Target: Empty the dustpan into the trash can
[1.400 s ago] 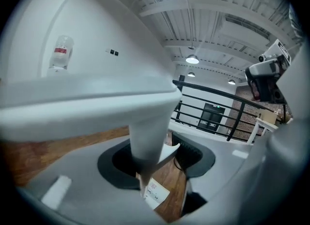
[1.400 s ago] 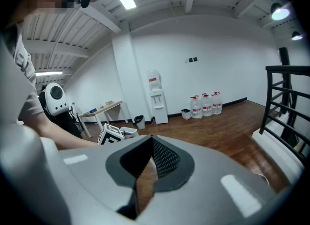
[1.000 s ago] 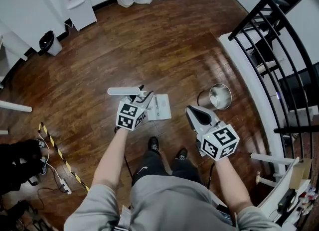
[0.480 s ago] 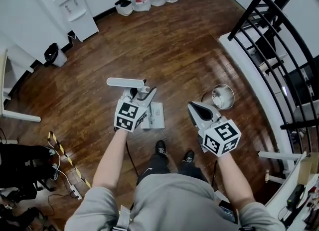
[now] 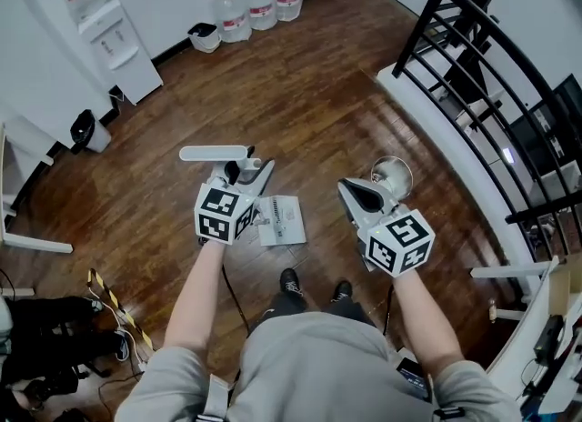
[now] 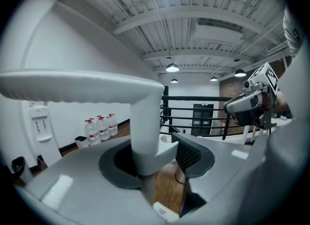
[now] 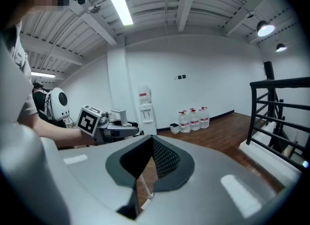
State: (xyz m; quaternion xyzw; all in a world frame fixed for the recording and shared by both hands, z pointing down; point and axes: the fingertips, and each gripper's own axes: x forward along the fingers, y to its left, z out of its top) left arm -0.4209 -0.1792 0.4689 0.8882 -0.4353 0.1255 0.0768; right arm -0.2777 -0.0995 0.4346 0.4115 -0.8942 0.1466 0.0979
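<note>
**A:** Where is the dustpan?

**B:** The white dustpan is low over the wooden floor, beneath the left gripper. That gripper's jaws clamp the post of the pan's T-shaped handle.

**A:** And the trash can?

**B:** The round metal trash can stands on the floor to the right of the pan, just beyond the right gripper. That gripper's jaws meet at the tips and hold nothing.

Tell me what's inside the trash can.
Inside the trash can only a shiny metal wall shows; the right tool covers part of its rim, and any contents are too small to tell.
</note>
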